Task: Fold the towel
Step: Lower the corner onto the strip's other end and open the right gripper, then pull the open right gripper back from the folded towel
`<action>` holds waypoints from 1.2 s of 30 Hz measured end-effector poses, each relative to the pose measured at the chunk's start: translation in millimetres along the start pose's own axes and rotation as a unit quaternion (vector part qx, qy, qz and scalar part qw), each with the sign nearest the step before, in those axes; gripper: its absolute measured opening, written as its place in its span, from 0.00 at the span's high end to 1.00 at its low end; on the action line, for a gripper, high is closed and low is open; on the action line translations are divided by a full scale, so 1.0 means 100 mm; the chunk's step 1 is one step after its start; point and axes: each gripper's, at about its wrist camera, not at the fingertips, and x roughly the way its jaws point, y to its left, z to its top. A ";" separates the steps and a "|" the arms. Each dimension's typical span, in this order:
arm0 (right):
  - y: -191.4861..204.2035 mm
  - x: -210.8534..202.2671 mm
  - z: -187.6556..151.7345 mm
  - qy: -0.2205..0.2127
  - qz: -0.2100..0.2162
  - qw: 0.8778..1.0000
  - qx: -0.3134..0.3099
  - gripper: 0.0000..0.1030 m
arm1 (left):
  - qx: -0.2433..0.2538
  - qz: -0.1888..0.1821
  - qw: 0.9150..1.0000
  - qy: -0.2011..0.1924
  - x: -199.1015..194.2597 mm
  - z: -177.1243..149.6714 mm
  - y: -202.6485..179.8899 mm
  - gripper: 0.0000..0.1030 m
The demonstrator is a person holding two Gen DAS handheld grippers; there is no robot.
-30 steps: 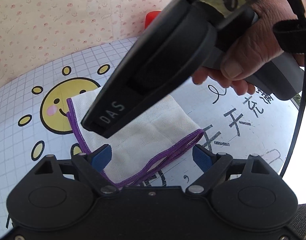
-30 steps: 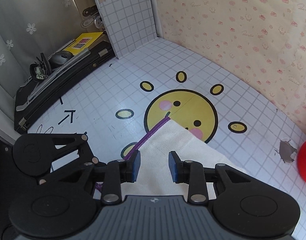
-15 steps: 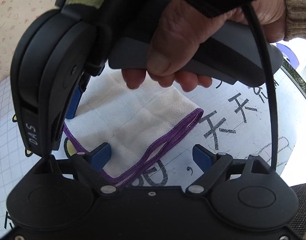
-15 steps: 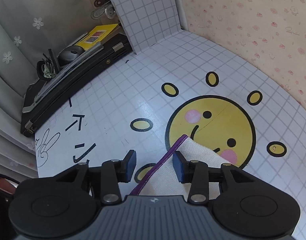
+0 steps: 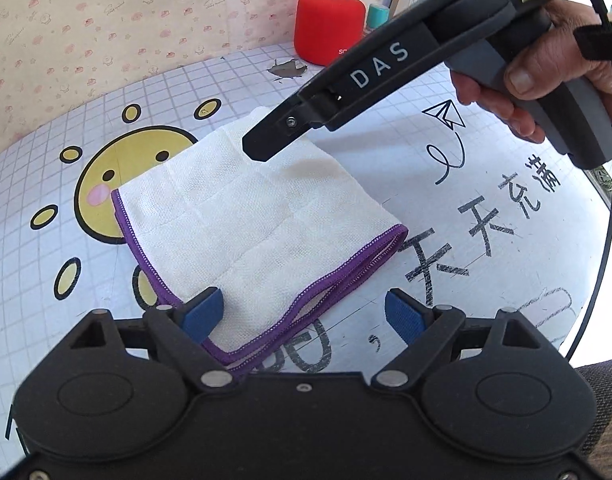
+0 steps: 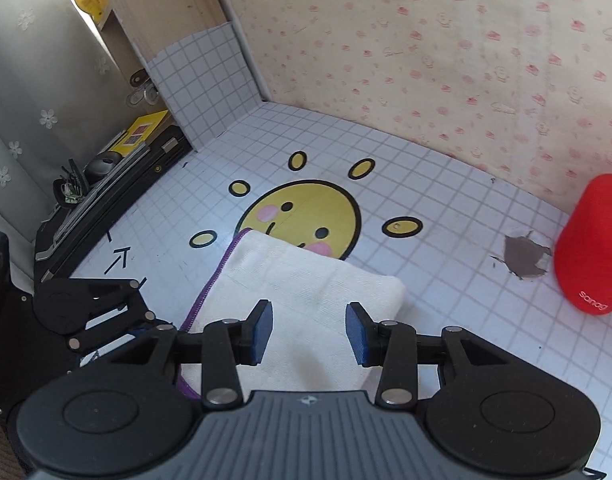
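Left wrist: waffly white towel (image 5: 246, 216), purple-hemmed, folded square, lies under my wide-open left tongs (image 5: 302, 312). Right tongs (image 6: 309, 334) just opened partway, nothing gripped, and swung back over its far corner.

Work surface (image 6: 445, 208) covered in white sheet with grey grid, printed with yellow smiling sun (image 6: 306, 216), black characters (image 5: 481, 232) and paper-plane doodle (image 5: 445, 114). Torn patch (image 6: 523, 258) in the sheet near a red cylinder (image 6: 591, 248). Rear wall (image 6: 445, 60) papered cream with small pink motifs. Wooden upright (image 6: 162, 12) at the corner, base wrapped in the same grid sheet. Grey curtain with white flowers (image 6: 34, 92) to the side. Black case (image 6: 114, 188) along the edge, carrying a yellow booklet (image 6: 140, 132). Strong daylight from the curtain side.
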 end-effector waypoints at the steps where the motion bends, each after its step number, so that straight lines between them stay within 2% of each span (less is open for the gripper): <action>1: -0.02 0.00 0.00 -0.004 -0.002 1.000 0.003 0.62 | -0.006 -0.001 1.000 -0.004 -0.05 0.03 0.02 0.14; 6: -0.08 0.04 0.04 -0.010 0.004 1.000 0.000 0.62 | -0.038 0.011 0.999 -0.026 -0.20 0.23 0.17 0.14; 13: -0.09 0.15 0.03 -0.002 0.018 1.000 0.000 0.62 | -0.057 0.038 0.997 -0.019 -0.10 0.41 0.26 0.14; 19: -0.08 0.24 -0.03 0.017 0.015 1.000 -0.013 0.60 | -0.030 0.053 0.998 0.019 0.12 0.35 0.17 0.14; 22: -0.03 0.28 -0.09 0.018 0.007 0.999 -0.031 0.57 | 0.000 0.055 0.998 0.021 0.14 0.30 0.06 0.14; 25: 0.01 0.27 -0.15 0.011 0.005 0.999 -0.044 0.51 | 0.018 0.058 0.998 0.028 0.17 0.26 -0.03 0.07; 36: 0.07 0.07 -0.45 0.007 -0.053 0.991 -0.121 0.50 | 0.049 0.042 0.998 0.028 0.25 0.34 -0.31 0.06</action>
